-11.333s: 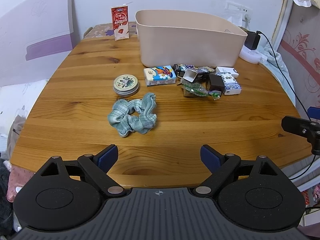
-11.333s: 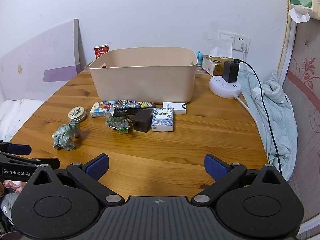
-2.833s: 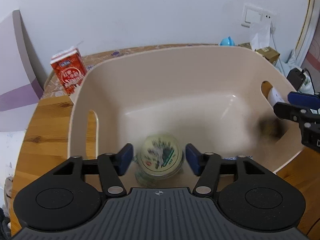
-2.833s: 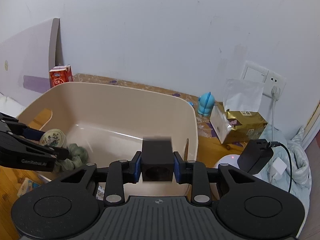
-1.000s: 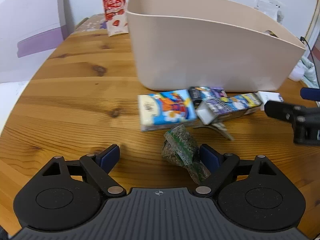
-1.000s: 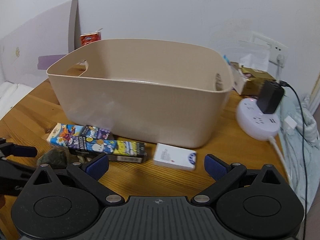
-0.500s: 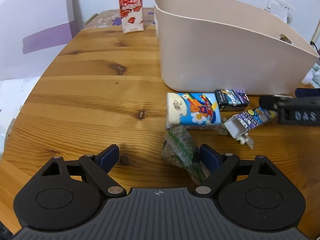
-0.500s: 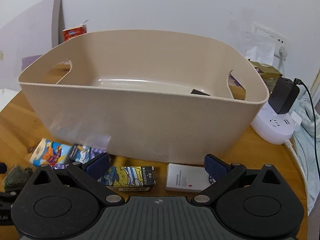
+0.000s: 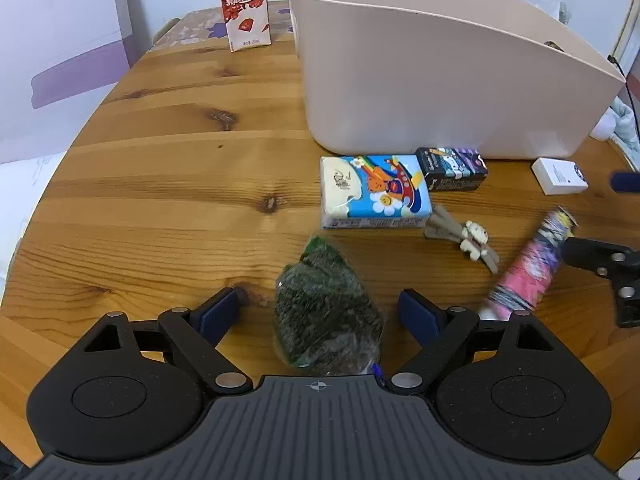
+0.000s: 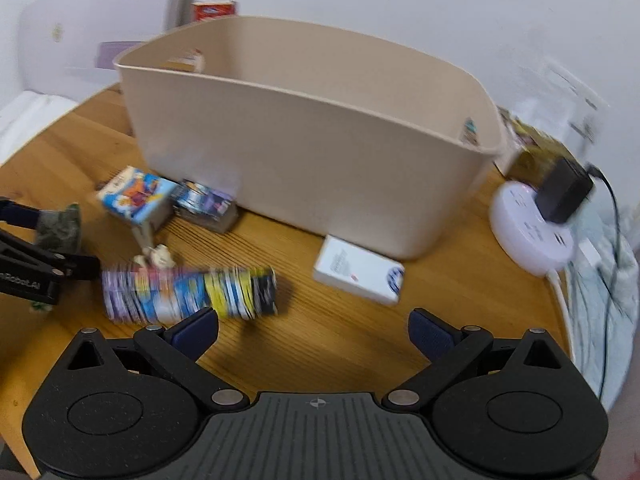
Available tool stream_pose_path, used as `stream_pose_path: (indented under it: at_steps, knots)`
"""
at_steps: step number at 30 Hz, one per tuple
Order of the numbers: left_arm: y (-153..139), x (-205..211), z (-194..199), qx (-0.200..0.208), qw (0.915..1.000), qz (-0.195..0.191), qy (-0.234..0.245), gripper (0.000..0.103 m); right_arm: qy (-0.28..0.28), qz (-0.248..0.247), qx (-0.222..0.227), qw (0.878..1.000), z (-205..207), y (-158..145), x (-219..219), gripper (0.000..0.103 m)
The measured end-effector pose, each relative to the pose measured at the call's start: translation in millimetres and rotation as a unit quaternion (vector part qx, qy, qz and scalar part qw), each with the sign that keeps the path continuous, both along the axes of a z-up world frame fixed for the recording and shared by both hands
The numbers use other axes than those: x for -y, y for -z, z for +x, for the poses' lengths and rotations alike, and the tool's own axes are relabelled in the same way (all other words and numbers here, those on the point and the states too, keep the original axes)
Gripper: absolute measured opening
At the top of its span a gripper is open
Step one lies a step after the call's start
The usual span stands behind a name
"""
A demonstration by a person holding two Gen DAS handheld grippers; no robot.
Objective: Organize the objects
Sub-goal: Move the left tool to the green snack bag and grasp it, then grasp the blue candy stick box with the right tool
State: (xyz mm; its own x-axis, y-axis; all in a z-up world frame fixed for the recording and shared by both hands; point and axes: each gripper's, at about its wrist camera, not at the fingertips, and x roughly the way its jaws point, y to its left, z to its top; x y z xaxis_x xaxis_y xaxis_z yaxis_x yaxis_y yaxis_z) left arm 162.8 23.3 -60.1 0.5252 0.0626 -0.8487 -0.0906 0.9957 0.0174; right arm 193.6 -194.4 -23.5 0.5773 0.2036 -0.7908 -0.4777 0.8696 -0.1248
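A beige bin (image 9: pixel 432 80) stands on the wooden table (image 9: pixel 160 184); it also shows in the right wrist view (image 10: pixel 312 152). My left gripper (image 9: pixel 320 312) is open, its jaws on either side of a green wrapped snack (image 9: pixel 324 312) lying on the table. In front of the bin lie a colourful tissue pack (image 9: pixel 374 192), a small dark box (image 9: pixel 452 163), a white box (image 9: pixel 560 176), a toy hair clip (image 9: pixel 464 236) and a long colourful box (image 10: pixel 188 292), blurred by motion. My right gripper (image 10: pixel 314 330) is open and empty, just right of the long box.
A red milk carton (image 9: pixel 243 4) stands at the back left of the table. A white round power strip with a black charger (image 10: pixel 540 224) sits right of the bin. The table's front edge is close under both grippers.
My left gripper has moved forward so the green snack lies between its jaws. The long colourful box has shifted away from the bin and is blurred. My right gripper has pulled back and swung right.
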Motion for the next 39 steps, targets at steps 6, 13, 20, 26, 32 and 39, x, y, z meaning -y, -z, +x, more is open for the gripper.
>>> stream_pose_path:
  at_steps: [6, 13, 20, 26, 32, 39]
  knots:
    - [0.0, -7.2, -8.9, -0.005, 1.0, -0.003, -0.007, 0.089, -0.104, -0.033, 0.023, 0.994, 6.4, -0.9, -25.4, 0.103]
    - [0.0, -6.0, -8.2, -0.001, 0.9999, -0.002, -0.011, 0.089, -0.038, 0.018, -0.016, 0.999, 12.0, -2.0, -25.7, 0.103]
    - [1.0, -5.1, -8.3, 0.005, 0.9999, -0.001, -0.013, 0.089, -0.012, 0.004, -0.017, 1.0, -0.5, 11.3, -41.1, 0.103]
    - [-2.2, -3.5, -15.2, 0.027, 0.9996, -0.001, -0.003, 0.058, 0.012, -0.013, -0.016, 1.0, -19.4, 12.5, -23.3, 0.103]
    - [-6.3, -5.4, -14.6, 0.026, 0.9997, -0.002, -0.001, 0.047, 0.035, 0.054, -0.034, 0.997, -23.9, 12.6, 4.2, 0.054]
    - [-13.1, -2.9, -20.5, 0.034, 0.9992, -0.019, 0.008, 0.043, 0.023, 0.059, -0.026, 0.998, -29.6, 14.1, -4.9, 0.021]
